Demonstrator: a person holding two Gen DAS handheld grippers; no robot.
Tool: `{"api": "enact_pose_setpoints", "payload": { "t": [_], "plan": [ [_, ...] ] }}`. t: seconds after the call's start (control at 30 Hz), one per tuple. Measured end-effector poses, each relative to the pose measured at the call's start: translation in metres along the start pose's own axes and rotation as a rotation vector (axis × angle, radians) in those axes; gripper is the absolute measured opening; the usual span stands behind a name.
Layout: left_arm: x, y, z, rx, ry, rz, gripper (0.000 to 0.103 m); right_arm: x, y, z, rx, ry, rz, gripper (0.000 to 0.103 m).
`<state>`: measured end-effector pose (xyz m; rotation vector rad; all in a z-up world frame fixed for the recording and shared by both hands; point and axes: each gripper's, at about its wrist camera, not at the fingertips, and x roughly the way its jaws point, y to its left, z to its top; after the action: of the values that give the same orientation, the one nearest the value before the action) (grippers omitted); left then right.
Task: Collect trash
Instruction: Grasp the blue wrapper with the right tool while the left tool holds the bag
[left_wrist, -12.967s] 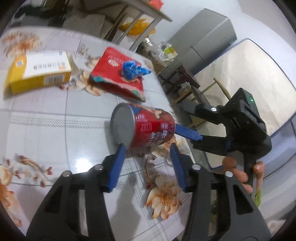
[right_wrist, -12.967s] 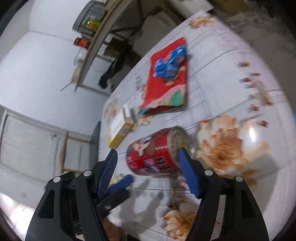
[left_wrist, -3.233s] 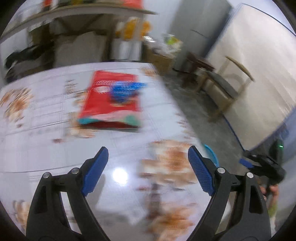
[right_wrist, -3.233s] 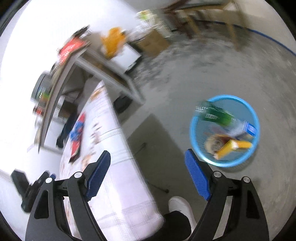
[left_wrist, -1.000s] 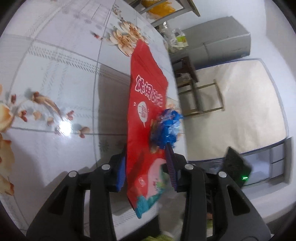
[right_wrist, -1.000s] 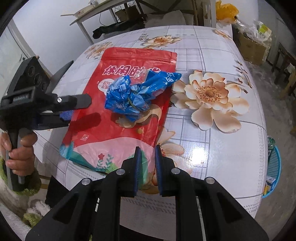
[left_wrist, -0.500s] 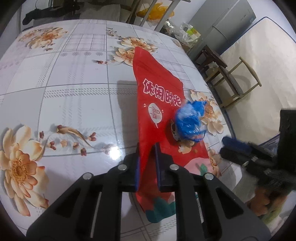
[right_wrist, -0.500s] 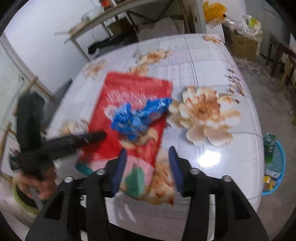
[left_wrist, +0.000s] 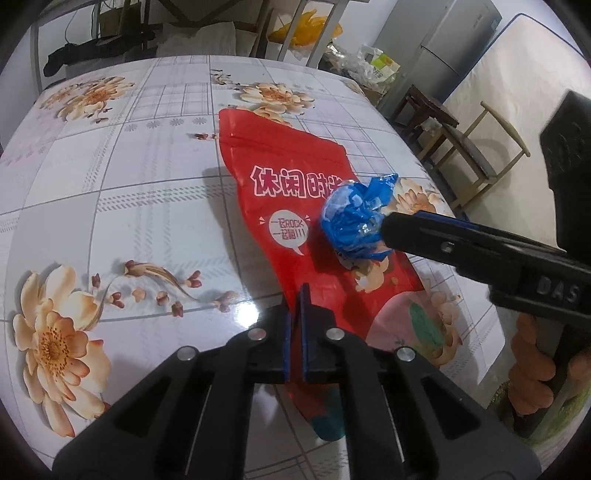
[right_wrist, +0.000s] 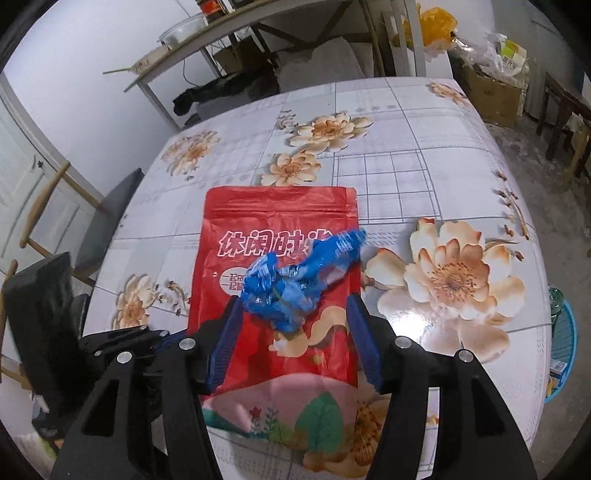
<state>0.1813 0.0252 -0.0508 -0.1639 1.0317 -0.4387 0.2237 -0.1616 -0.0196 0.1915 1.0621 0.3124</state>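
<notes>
One red snack pouch lies mid-frame on the counter, one crumpled blue wrapper atop it. Left tongs pinch the pouch's edge; right tongs are opening, spread around the wrapper.

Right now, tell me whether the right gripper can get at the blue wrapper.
Probably yes. The right gripper has its jaws opening on either side of the blue wrapper, which lies on top of the red bag with nothing over it.
</notes>
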Motion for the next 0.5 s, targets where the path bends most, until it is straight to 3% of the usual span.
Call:
{"api": "enact_pose_setpoints", "payload": {
  "t": [0.4, 0.5],
  "plan": [
    [0.002, -0.003, -0.001, 0.02, -0.007, 0.008, 0.002, 0.022, 0.003, 0.011, 0.039, 0.054, 0.007, 0.056],
    [0.002, -0.004, -0.001, 0.026, -0.008, 0.014, 0.002, 0.028, 0.0, 0.01, 0.058, 0.068, 0.01, 0.049]
  ]
}}
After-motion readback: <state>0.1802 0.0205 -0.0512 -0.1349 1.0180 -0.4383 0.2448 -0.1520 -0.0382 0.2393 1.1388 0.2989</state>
